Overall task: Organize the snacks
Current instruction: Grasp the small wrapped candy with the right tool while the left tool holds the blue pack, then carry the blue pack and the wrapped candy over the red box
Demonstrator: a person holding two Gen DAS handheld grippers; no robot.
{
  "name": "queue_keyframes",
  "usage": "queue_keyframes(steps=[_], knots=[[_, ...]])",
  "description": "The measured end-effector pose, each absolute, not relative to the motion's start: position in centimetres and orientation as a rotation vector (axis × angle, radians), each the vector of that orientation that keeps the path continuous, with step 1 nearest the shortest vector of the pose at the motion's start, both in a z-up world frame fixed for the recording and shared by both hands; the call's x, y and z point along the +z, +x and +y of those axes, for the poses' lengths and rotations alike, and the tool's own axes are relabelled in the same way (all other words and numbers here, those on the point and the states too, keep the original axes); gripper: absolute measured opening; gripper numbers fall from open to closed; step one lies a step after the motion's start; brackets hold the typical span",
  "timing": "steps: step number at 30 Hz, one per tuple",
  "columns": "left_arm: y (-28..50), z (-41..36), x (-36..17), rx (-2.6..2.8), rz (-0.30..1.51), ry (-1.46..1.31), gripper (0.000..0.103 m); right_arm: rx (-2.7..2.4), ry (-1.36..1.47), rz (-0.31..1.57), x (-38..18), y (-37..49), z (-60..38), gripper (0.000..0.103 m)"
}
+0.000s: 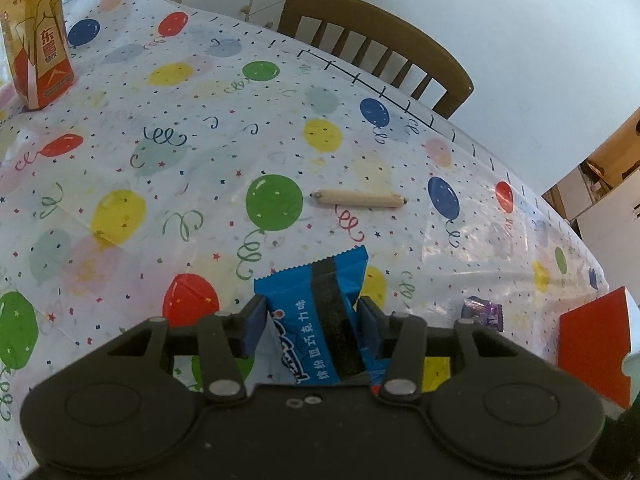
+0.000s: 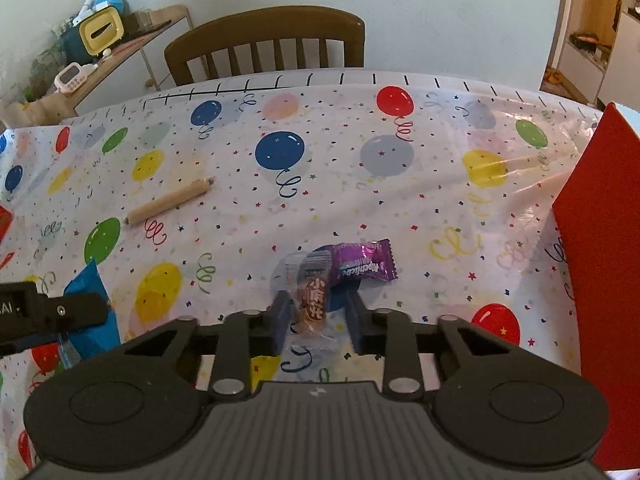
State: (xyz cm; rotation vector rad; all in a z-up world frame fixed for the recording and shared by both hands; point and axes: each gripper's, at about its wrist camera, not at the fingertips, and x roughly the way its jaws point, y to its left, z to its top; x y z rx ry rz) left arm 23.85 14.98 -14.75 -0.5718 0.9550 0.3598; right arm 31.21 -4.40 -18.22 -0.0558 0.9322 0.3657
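In the left wrist view, my left gripper (image 1: pixel 312 312) is shut on a blue snack packet (image 1: pixel 296 284) with a black stripe, held just above the balloon-print tablecloth (image 1: pixel 200 152). The same packet (image 2: pixel 90 300) shows at the left of the right wrist view. My right gripper (image 2: pixel 316 316) stands low over the table. A brown candy in a clear wrapper (image 2: pixel 314 300) lies between its fingers, with a gap still on the right side. A purple candy (image 2: pixel 366 266) lies just beyond it. A tan sausage stick (image 1: pixel 358 199) rests further out on the cloth.
A red box (image 2: pixel 600 240) stands at the right edge of the table. An orange drink bottle (image 1: pixel 38 40) stands at the far left. A wooden chair (image 2: pixel 264 40) is pushed in at the far side, with a cluttered side table (image 2: pixel 100 36) behind it.
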Motion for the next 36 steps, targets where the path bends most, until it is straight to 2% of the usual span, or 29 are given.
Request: queue_keyframes(steps=[1, 5, 19, 36], knots=[[23.8, 15.0, -14.7, 0.358, 0.955, -0.570, 0.048, 0.369, -0.052, 0.933, -18.2, 31.2, -4.5, 0.017], [23.6, 14.9, -14.7, 0.357, 0.953, -0.570, 0.048, 0.378, -0.039, 0.928, -17.9, 30.9, -5.3, 0.015], [22.3, 12.1, -12.3, 0.276, 0.945, -0.521, 0.047, 0.433, 0.003, 0.896, -13.7, 26.9, -10.0, 0.015], [19.9, 3.8, -7.2, 0.071, 0.919, -0.395, 0.047, 0.398, 0.042, 0.804, -7.1, 21.1, -19.0, 0.015]])
